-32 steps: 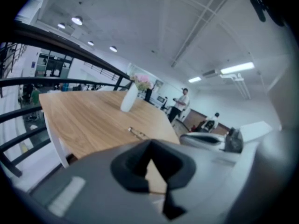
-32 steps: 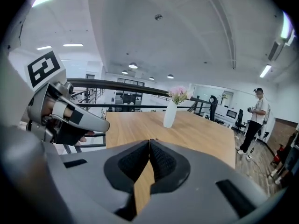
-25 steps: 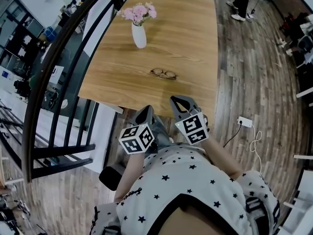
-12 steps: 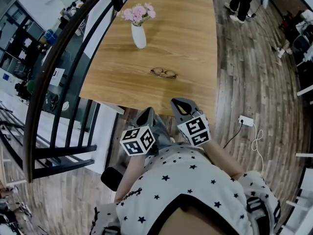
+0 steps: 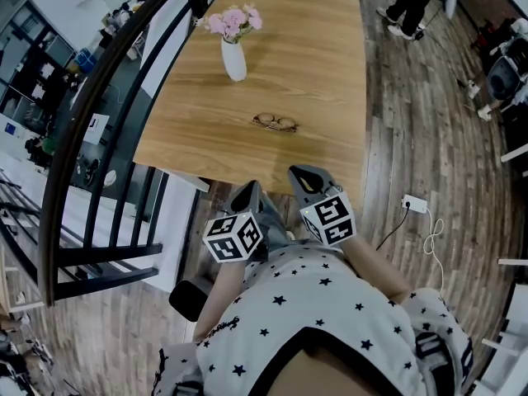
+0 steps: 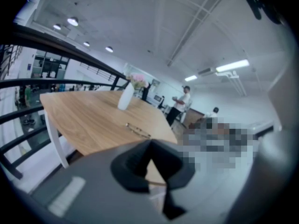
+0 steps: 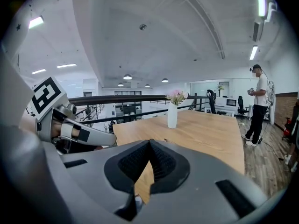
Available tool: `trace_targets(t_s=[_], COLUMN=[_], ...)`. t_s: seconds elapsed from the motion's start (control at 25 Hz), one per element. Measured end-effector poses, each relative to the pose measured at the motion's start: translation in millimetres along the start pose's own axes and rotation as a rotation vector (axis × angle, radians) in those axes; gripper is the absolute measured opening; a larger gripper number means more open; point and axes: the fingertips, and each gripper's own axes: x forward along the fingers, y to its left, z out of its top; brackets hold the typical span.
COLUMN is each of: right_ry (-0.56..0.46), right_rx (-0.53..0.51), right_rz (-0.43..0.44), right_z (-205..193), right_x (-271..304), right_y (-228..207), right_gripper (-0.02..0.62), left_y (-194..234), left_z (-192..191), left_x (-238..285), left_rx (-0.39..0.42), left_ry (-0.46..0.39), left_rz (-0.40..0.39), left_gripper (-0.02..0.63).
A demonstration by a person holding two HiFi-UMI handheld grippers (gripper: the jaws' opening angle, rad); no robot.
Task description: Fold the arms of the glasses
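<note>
Two grippers: we hold the left gripper (image 5: pixel 246 193) and the right gripper (image 5: pixel 300 173) side by side low in the head view, close against our torso.
Left grip: the jaw tips press together with nothing between them.
Right grip: the jaw tips meet in the same way and hold nothing.
Near edge: the wooden table (image 5: pixel 313 56) fills the upper middle of the frame. Its near edge runs just above the left gripper's tip, and the right gripper's tip overlaps it.
Open room: we see bare wood from that edge up to the glasses (image 5: pixel 275 123), and the right half of the top is bare too.
Left side: a black railing (image 5: pixel 107 97) curves down the left of the frame, just beside the table's left edge.
Right side: plank floor (image 5: pixel 412 122), with a white socket (image 5: pixel 411 205) and its cable (image 5: pixel 431 242) near the table's lower right corner. A person (image 5: pixel 412 2) stands at the upper right, well apart.
Glasses: they lie flat on the table at mid-frame, up the frame from the gap between our two grippers and well apart from both. They are too small for us to tell how the arms sit.
Beyond: a white vase (image 5: pixel 234 60) of pink flowers (image 5: pixel 236 20) stands upright, up and left of the glasses and apart from them.
</note>
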Motion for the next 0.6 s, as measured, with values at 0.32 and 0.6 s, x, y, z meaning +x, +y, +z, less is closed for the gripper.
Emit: trace_targets(t_s=[0.32,0.6], right_ry=[-0.007,-0.013], right_rx=[0.034,0.041], right_rz=[0.004,0.012], right_z=[0.8,4.2], right_x=[-2.9,0.5], right_y=[-3.5,-6.3], right_gripper=[0.015,0.015], left_y=[-4.3,-4.5], left_z=[0.2,3.2], left_x=[-0.6,3.2], left_rx=[0.002,0.004], left_ry=[0.002,0.003], left_rz=[0.001,0.002], left_gripper=[0.008,0.008])
